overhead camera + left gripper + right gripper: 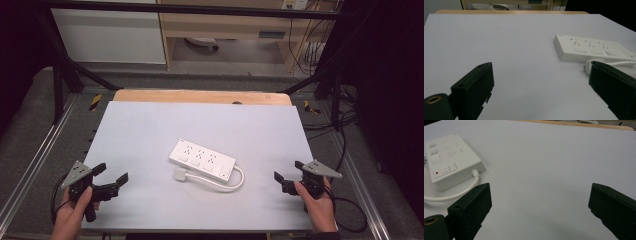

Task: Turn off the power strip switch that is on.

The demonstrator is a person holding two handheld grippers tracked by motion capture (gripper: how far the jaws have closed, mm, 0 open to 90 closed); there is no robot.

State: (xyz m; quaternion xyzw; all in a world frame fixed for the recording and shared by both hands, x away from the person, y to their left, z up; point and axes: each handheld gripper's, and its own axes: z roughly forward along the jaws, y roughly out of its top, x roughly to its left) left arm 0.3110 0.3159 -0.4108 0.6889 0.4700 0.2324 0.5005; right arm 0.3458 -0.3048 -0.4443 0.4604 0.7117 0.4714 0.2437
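White sheet (pixel 150 135) covers the wooden table (pixel 200 96), with grey floor and a pale cabinet (pixel 107 35) behind. Left gripper (pixel 111 176) hovers at the near-left corner, jaws wide, empty. Centre: a white power strip (pixel 202 159), its cable (pixel 235 182) looped alongside. Right gripper (pixel 287 175) spreads wide, empty.

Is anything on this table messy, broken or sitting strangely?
Nothing stands out. The white power strip lies flat near the middle of the table, set at a slant to its edges, with its short cable looped round to the plug beside it. Both grippers, left and right, are open and apart from it.
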